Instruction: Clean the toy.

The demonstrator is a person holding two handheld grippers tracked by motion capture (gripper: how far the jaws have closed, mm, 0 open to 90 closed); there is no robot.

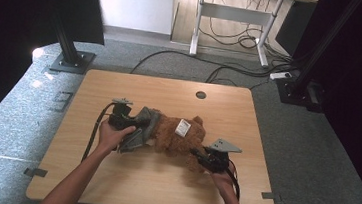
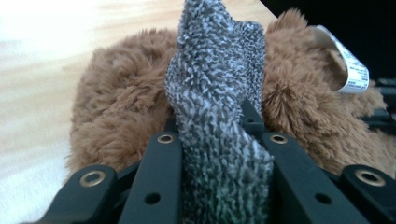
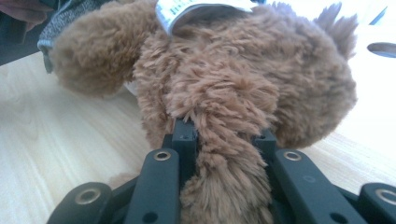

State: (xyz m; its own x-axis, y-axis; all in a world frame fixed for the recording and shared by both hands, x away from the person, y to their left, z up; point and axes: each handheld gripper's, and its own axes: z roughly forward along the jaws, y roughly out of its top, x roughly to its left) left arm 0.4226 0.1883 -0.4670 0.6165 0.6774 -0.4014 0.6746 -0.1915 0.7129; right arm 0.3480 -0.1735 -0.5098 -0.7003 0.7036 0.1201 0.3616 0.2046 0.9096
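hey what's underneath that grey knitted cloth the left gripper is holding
The grey knitted cloth, clamped by the left gripper, drapes over the brown plush toy; fur shows on both sides. The part of the toy directly beneath the cloth is covered.

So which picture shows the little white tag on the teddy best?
The left gripper view: the white tag hangs in the open at the teddy's edge, with its printed lines visible though too small to read. The high view shows the tag as a tiny white patch. In the right gripper view it is cut off at the top edge.
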